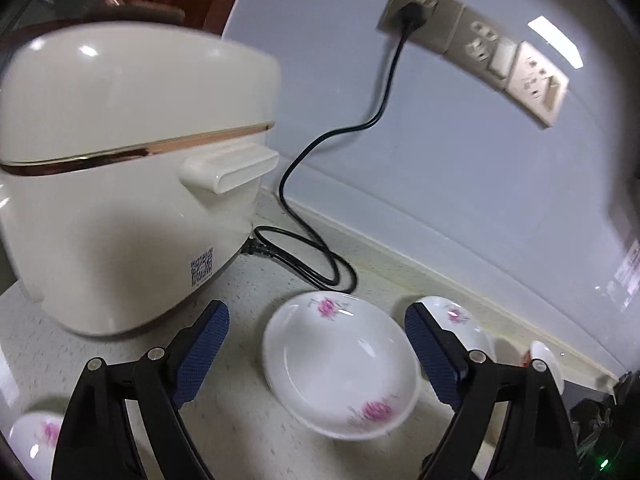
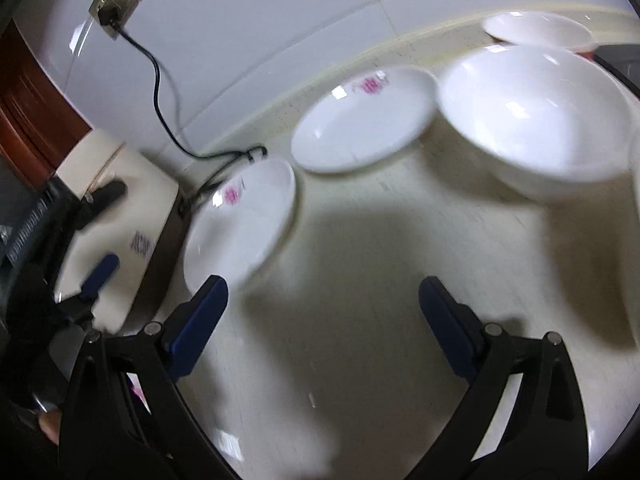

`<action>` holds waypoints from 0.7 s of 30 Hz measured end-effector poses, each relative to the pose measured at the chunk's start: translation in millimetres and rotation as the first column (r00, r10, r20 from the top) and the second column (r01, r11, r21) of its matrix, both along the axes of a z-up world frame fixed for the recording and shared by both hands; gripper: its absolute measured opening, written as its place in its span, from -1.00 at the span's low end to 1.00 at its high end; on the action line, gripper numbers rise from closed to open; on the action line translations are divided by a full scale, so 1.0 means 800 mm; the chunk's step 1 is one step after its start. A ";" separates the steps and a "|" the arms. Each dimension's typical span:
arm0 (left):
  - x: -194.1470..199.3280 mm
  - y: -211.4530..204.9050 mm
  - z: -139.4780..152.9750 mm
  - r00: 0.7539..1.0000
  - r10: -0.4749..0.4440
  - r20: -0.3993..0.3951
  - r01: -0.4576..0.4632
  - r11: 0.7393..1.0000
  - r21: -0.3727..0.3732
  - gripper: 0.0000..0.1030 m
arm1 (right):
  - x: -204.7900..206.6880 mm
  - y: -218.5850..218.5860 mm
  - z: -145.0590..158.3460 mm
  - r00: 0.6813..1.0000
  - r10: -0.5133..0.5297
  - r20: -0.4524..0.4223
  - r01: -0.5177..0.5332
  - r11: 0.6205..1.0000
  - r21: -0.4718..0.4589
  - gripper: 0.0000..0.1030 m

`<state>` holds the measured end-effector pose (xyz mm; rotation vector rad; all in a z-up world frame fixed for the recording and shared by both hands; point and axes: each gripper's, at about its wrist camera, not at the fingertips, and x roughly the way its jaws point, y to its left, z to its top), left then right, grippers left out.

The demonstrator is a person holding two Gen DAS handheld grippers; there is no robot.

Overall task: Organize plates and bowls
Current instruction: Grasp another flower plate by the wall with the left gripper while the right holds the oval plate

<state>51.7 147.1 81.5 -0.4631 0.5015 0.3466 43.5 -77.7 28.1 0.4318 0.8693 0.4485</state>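
Your left gripper [image 1: 316, 360] gapes empty; the floral plate [image 1: 340, 364] lies flat on the counter directly ahead between its fingers. Your right gripper [image 2: 324, 324], also released, is farther.

No text can be read: the blue code sticker [image 1: 201, 267] on the cream cooker [image 1: 120, 184] is too blurred.

Glossy white glazed plate [image 1: 340, 364] with pink flowers; smooth shiny cream plastic cooker [image 1: 132, 184] with a metallic copper band; speckled matt stone-look bench [image 1: 248, 432]; textured blue pads [image 1: 204, 356] on black plastic jaws
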 end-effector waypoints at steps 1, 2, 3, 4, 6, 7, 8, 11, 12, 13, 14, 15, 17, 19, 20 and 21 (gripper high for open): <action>0.002 0.006 -0.002 1.000 0.018 -0.001 -0.018 1.000 0.003 0.76 | 0.011 0.007 -0.001 1.000 0.010 0.001 -0.010 1.000 -0.003 0.89; 0.004 0.008 -0.002 1.000 0.024 0.000 -0.024 1.000 0.003 0.76 | 0.018 0.014 0.001 1.000 0.021 0.003 -0.021 1.000 -0.010 0.89; 0.004 0.009 -0.004 1.000 0.013 -0.004 -0.014 1.000 -0.004 0.76 | 0.027 0.023 0.002 0.999 0.032 0.005 -0.032 0.999 -0.022 0.88; 0.003 0.008 -0.007 1.000 0.010 -0.010 -0.010 1.000 -0.011 0.76 | 0.032 0.033 0.002 0.999 0.046 0.009 -0.046 0.998 -0.032 0.87; 0.005 0.007 -0.012 1.000 0.011 -0.027 -0.011 1.000 -0.012 0.76 | 0.042 0.053 0.003 0.997 0.070 0.013 -0.069 0.995 -0.067 0.65; 0.009 0.005 -0.014 0.999 -0.001 -0.043 0.001 1.000 -0.004 0.76 | 0.044 0.062 0.003 0.997 0.077 0.016 -0.075 0.992 -0.098 0.57; 0.015 0.003 -0.015 0.998 -0.009 -0.054 0.009 1.000 0.003 0.76 | 0.043 0.069 0.003 0.996 0.090 0.021 -0.087 0.988 -0.127 0.44; 0.023 0.000 -0.020 0.995 -0.014 -0.097 0.016 1.000 0.021 0.76 | 0.043 0.080 0.005 0.990 0.134 0.031 -0.126 0.973 -0.195 0.01; 0.024 0.000 -0.022 0.994 -0.018 -0.107 0.020 1.000 0.016 0.76 | 0.043 0.081 0.005 0.989 0.142 0.030 -0.133 0.970 -0.206 -0.23; 0.027 0.004 -0.025 0.993 -0.021 -0.119 0.022 1.000 0.003 0.76 | 0.046 0.081 0.003 0.989 0.146 0.024 -0.138 0.969 -0.206 -0.36; 0.027 0.008 -0.027 0.992 -0.018 -0.126 0.017 1.000 -0.008 0.76 | 0.044 0.077 0.003 0.988 0.152 0.018 -0.146 0.969 -0.198 -0.46; 0.028 0.012 -0.029 0.991 -0.013 -0.133 0.011 1.000 -0.019 0.76 | 0.043 0.074 0.003 0.987 0.157 0.020 -0.150 0.970 -0.190 -0.46; 0.028 0.022 -0.036 0.987 -0.010 -0.159 0.001 0.999 -0.054 0.76 | 0.036 0.067 0.005 0.987 0.156 0.030 -0.145 0.964 -0.223 -0.47; 0.028 0.027 -0.044 0.983 -0.023 -0.184 0.008 0.996 -0.084 0.76 | 0.025 0.057 0.006 0.990 0.139 0.033 -0.127 0.961 -0.248 -0.47; 0.031 0.026 -0.048 0.979 -0.034 -0.200 0.017 0.996 -0.086 0.76 | 0.021 0.051 0.006 0.992 0.124 0.031 -0.112 0.961 -0.252 -0.50; 0.034 0.023 -0.053 0.974 -0.044 -0.221 0.026 0.996 -0.080 0.76 | 0.017 0.044 0.006 0.994 0.107 0.029 -0.096 0.963 -0.253 -0.52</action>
